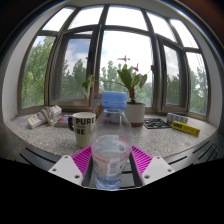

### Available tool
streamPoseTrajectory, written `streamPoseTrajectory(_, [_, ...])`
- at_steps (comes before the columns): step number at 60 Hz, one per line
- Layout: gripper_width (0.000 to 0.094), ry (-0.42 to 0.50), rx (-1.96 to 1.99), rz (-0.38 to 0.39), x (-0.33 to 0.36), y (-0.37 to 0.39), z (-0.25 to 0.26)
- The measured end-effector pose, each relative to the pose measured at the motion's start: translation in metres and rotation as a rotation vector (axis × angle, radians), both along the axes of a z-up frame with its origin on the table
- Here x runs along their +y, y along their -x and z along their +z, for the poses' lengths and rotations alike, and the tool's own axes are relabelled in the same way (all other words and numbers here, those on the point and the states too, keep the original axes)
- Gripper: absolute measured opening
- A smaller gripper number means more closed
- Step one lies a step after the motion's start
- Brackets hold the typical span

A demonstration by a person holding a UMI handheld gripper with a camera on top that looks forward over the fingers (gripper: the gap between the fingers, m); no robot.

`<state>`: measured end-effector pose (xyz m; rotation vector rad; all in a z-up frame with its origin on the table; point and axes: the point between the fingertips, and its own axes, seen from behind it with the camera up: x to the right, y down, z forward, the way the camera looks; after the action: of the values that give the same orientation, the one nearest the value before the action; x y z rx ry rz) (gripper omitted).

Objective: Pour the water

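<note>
A clear plastic cup (110,158) stands upright between my gripper's (110,166) two fingers, and the pink pads (84,156) press on it from both sides. It holds some water low down. Just beyond the cup, a clear water bottle (114,106) with a blue top stands on the stone counter (185,143). A pale mug (83,128) printed "PURE" stands left of the bottle, a little ahead of the left finger.
A potted plant (131,88) stands behind the bottle against the bay window. A crumpled packet (43,117) lies at the far left. A dark flat item (155,124) and a yellow box (184,125) lie to the right.
</note>
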<state>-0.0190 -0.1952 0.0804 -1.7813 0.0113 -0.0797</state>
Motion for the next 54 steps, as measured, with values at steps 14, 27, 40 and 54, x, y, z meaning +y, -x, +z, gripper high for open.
streamPoseTrajectory(14, [0.0358, -0.042, -0.008, 0.005, 0.001, 0.004, 0.002])
streamPoseTrajectory(27, [0.0333, -0.016, -0.061, -0.098, -0.008, -0.023, 0.016])
streamPoseTrajectory(40, [0.0332, -0.055, -0.417, -0.321, 0.008, -0.111, 0.099])
streamPoseTrajectory(54, [0.0332, -0.101, -1.159, -0.443, 0.083, -0.143, 0.242])
